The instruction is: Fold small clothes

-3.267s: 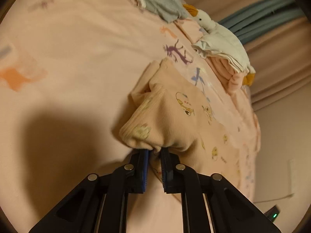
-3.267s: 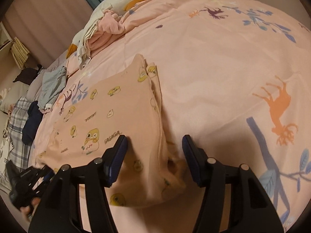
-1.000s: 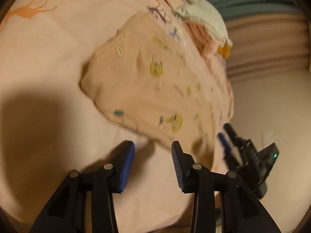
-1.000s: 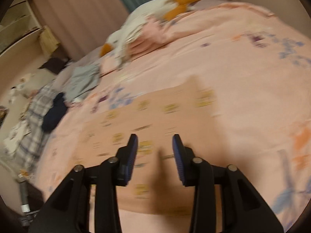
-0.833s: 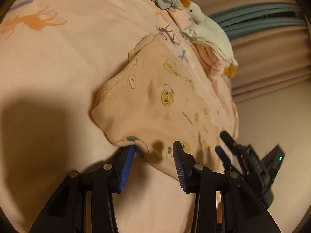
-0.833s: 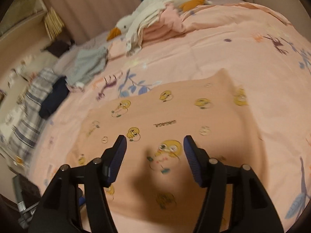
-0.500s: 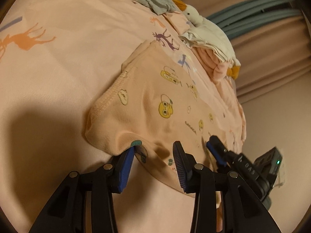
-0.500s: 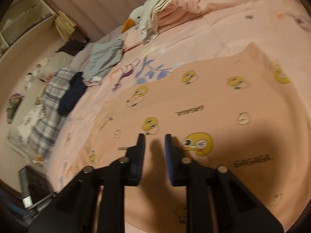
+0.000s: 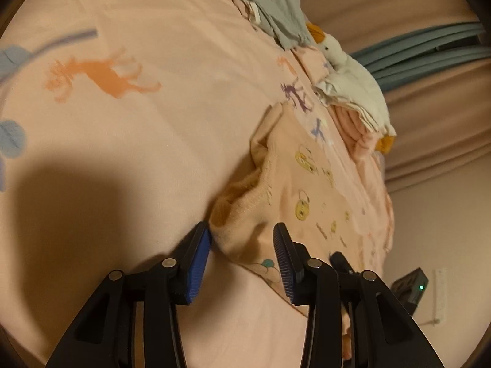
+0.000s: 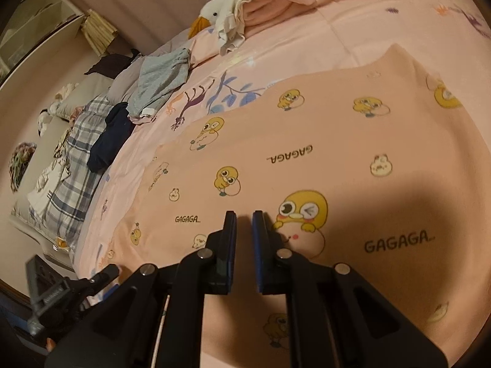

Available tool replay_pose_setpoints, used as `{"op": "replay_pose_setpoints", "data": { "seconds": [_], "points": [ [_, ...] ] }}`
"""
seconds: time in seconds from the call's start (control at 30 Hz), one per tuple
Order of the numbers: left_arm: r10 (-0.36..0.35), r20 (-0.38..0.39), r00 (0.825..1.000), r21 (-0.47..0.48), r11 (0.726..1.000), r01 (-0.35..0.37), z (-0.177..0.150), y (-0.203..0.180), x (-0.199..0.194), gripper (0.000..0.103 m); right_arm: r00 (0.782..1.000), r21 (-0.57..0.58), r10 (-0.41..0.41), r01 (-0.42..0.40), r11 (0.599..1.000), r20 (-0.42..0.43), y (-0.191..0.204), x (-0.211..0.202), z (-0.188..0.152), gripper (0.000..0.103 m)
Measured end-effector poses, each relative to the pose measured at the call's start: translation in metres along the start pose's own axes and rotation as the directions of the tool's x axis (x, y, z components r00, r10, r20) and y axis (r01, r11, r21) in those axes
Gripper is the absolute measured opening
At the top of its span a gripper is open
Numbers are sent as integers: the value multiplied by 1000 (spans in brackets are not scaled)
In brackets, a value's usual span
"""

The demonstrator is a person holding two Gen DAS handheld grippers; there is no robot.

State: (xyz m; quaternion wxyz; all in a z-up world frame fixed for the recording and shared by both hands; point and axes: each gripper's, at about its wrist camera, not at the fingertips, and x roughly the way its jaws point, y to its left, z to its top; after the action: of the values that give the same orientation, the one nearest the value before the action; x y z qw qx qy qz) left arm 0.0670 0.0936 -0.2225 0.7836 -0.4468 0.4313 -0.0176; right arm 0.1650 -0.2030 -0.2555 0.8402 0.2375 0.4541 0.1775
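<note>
A peach garment printed with yellow ducks (image 10: 307,128) lies spread flat on the pink bed cover (image 9: 129,128). In the left wrist view its near corner (image 9: 245,214) is bunched up, with the hem turned over. My left gripper (image 9: 242,242) straddles that corner. Its jaws are opening and the fabric sits loosely between the blue pads (image 9: 198,251). My right gripper (image 10: 244,214) rests on the garment further along, beside a large duck print. Its jaws are closed to a narrow slit with a thin tuck of the fabric in it. The right gripper's tip (image 9: 339,259) also shows behind my left one.
A white plush duck on folded white and pink cloths (image 10: 233,3) lies at the far side. A grey garment (image 10: 159,76), a dark blue one (image 10: 112,135) and a plaid cloth (image 10: 73,159) lie to the left, where the bed edge drops off. Curtains hang behind.
The right jaws went from wide apart to a narrow slit as the gripper sank onto the garment. The left gripper slid to the garment's corner, which now bunches up between its jaws.
</note>
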Motion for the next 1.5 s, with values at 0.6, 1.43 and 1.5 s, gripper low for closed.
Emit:
{"op": "replay_pose_setpoints", "data": {
  "seconds": [0.6, 1.43, 1.5],
  "points": [
    [15, 57, 998, 89, 996, -20, 10, -39, 49, 50, 998, 32, 37, -36, 999, -41, -11, 3, -5, 0],
    [255, 162, 953, 343, 891, -297, 7, -78, 74, 31, 999, -77, -43, 42, 996, -17, -3, 7, -6, 0],
    [247, 149, 957, 325, 902, -283, 10, -75, 74, 31, 999, -72, -42, 40, 997, -19, -3, 8, -5, 0]
  ]
}}
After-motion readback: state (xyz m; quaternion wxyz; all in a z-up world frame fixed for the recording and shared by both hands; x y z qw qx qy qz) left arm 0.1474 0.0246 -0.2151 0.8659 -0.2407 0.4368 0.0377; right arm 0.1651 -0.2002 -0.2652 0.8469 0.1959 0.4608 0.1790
